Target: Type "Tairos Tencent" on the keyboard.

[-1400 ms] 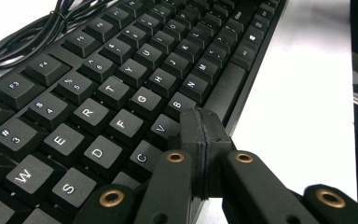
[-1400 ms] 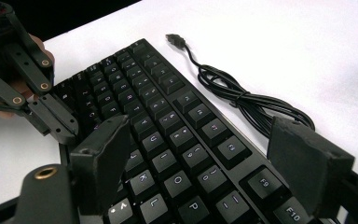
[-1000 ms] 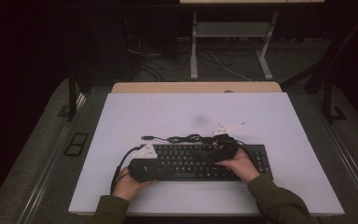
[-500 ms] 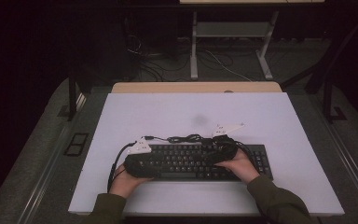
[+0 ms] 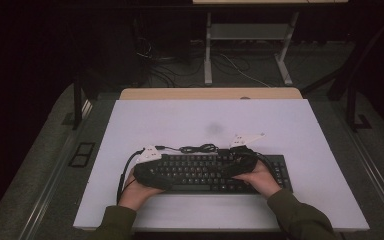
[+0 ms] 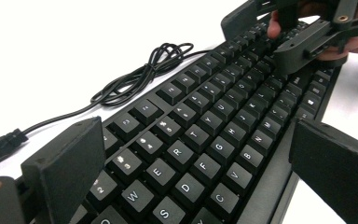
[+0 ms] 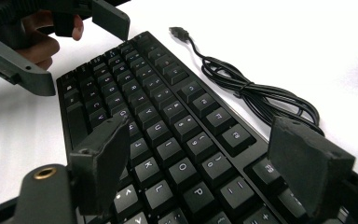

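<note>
The keyboard (image 5: 207, 172) lay flat on the near half of the white table (image 5: 300, 125), its long side parallel to the near edge, a placement consistent with being set down square in front of the person. Its black cable (image 5: 197, 148) lay coiled in a loose bundle just beyond the far edge of the keyboard, with the USB plug (image 7: 177, 31) resting free on the table, connected to nothing.

At the left, the left gripper (image 6: 200, 172) sat low over the left end of the keyboard. Its fingers had just been opening and stood wide, one to each side of the key rows. The keyboard lay between the fingers (image 6: 70, 163), but they did not press on it; this was judged a release after positioning.

At the right, the right gripper (image 7: 214, 163) hung over the right portion of the keyboard. Its fingers (image 7: 307, 163) also stood wide, spanning the key rows from near side to far side without clamping them. Neither gripper held anything, and the keyboard rested on the table under its own weight.
</note>
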Action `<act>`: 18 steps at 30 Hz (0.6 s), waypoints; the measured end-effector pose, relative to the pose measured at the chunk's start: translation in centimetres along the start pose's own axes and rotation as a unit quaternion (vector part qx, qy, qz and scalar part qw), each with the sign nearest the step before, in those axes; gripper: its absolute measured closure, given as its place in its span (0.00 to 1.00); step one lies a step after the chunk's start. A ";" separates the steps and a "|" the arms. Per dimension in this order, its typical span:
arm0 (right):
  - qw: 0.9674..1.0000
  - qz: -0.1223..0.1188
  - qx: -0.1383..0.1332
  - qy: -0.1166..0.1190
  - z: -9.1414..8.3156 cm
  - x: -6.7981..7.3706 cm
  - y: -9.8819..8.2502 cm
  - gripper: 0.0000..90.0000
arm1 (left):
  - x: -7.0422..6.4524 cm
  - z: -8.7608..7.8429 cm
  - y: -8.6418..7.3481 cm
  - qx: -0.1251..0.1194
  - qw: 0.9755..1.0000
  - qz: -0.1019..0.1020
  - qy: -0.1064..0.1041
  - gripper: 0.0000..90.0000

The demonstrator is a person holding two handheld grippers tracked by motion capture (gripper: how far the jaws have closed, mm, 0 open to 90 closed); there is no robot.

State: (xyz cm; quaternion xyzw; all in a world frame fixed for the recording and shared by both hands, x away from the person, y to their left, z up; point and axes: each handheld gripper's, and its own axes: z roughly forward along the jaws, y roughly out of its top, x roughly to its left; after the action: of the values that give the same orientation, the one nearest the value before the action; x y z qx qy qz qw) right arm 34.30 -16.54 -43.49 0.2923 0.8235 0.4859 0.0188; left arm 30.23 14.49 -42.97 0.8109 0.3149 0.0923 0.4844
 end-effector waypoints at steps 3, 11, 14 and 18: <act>1.000 0.002 -0.004 -0.002 -0.4 -0.1 -0.1 0.23 | 0.0 0.2 -0.2 0.007 1.000 -0.003 0.000 0.03; 1.000 0.006 -0.007 -0.002 -1.5 -0.1 -0.6 0.22 | -0.2 0.4 -0.2 0.010 1.000 -0.001 0.003 0.01; 1.000 0.006 -0.005 -0.001 -1.8 -0.1 -0.9 0.22 | -0.2 0.5 -0.4 0.017 1.000 -0.003 -0.001 0.01; 1.000 0.004 -0.001 0.002 -2.2 0.1 -1.4 0.22 | -0.4 0.7 -0.4 0.022 1.000 0.000 -0.007 0.01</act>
State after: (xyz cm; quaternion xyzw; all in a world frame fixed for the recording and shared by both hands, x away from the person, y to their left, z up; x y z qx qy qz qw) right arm 32.93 -18.72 -43.46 0.2948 0.8217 0.4874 0.0154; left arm 30.07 13.90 -43.64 0.8221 0.3133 0.0797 0.4687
